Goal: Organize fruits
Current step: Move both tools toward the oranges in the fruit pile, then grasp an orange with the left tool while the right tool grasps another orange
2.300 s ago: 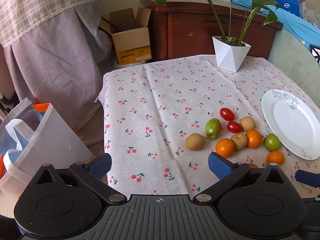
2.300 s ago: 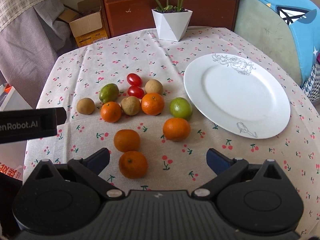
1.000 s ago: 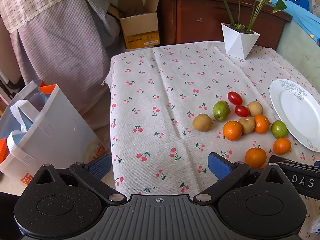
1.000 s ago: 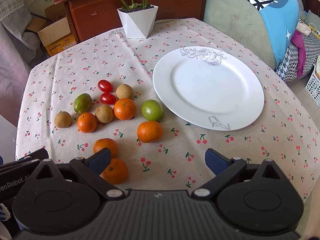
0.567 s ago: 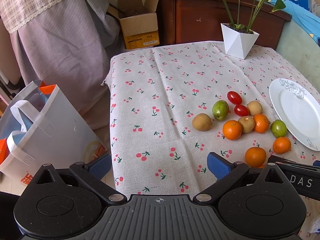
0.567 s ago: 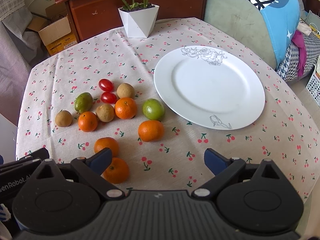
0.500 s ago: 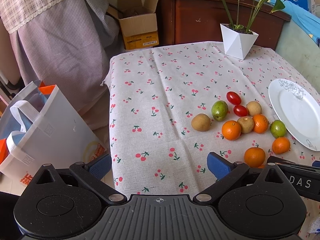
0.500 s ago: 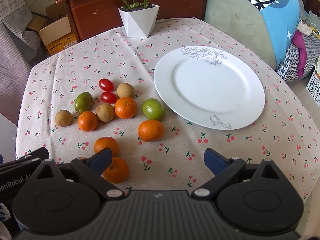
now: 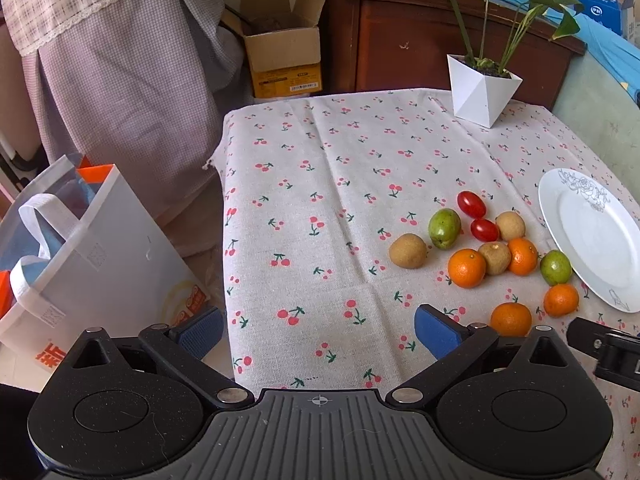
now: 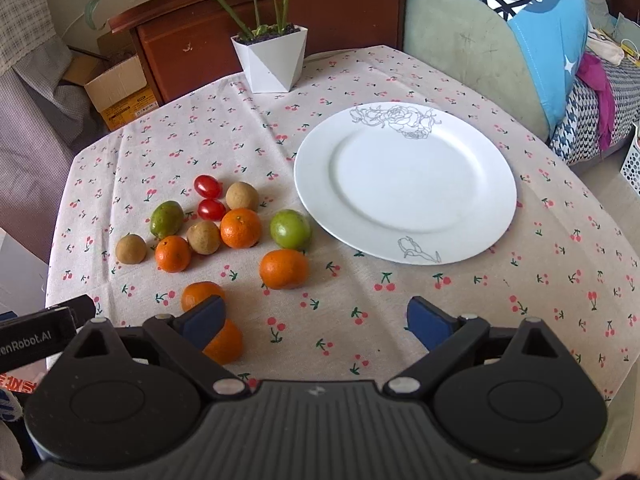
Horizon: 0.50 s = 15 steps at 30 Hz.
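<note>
From the left wrist camera, the left tool (image 9: 318,330) hangs over the near edge of the counter (image 9: 320,208) with its blue pads spread wide and nothing between them. Only cherry-print cloth lies straight ahead of it. The fruit sits ahead and off to its right: a brown fruit (image 9: 407,251) nearest the gap, a green fruit (image 9: 444,228) just beyond it, two cherry tomatoes (image 9: 472,204) further on, then a tight bunch of oranges (image 9: 466,268) and brown fruits. A second green fruit (image 9: 555,267) lies just beside the white plate (image 9: 600,240), which is at the far right. Two more oranges (image 9: 511,319) lie close to the right pad. A white plant pot (image 9: 482,94) stands far ahead to the right, and a white bag (image 9: 92,264) stands on the floor to the left.

From the right wrist camera, the right tool (image 10: 316,322) is also spread wide and holds nothing. The plate (image 10: 404,184) lies ahead, slightly right of its centre line, bare of fruit. All the fruit is ahead and to the left, on the cloth. One orange (image 10: 283,269) sits apart, just ahead of the gap. Two oranges lie at the left pad, one (image 10: 198,294) just beyond it and one (image 10: 226,344) partly hidden behind it. The green fruit (image 10: 290,229) lies just beside the plate's left rim; whether they touch cannot be told. The plant pot (image 10: 270,62) stands far ahead.
</note>
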### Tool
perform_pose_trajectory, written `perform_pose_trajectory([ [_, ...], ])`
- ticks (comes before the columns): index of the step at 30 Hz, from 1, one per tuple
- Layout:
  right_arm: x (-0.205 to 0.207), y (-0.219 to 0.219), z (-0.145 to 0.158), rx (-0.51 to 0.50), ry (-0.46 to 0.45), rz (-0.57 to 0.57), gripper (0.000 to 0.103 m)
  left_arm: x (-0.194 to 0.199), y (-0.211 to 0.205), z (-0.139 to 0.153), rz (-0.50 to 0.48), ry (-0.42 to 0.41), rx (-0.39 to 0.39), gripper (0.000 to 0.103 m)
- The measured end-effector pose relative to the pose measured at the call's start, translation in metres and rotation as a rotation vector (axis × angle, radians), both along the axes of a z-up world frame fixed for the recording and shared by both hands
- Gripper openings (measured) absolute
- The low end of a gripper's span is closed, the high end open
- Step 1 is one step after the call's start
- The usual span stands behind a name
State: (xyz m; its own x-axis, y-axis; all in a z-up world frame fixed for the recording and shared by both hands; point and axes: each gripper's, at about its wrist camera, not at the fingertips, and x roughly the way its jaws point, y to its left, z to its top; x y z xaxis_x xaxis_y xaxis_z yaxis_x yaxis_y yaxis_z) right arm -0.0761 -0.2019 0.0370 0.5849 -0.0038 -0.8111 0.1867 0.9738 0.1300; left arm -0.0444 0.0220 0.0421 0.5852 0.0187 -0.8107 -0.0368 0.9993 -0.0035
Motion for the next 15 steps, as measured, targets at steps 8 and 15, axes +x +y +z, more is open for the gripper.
perform_pose_trajectory([
  [8,-0.020,-0.009,-0.009,0.140,-0.046,0.079,0.079,-0.001,0.012,0.000,0.021,-0.022,-0.061,0.101],
  [15,-0.020,0.017,-0.022,0.166,-0.079,0.211,0.064,-0.002,0.006,0.000,-0.003,-0.039,-0.072,0.097],
])
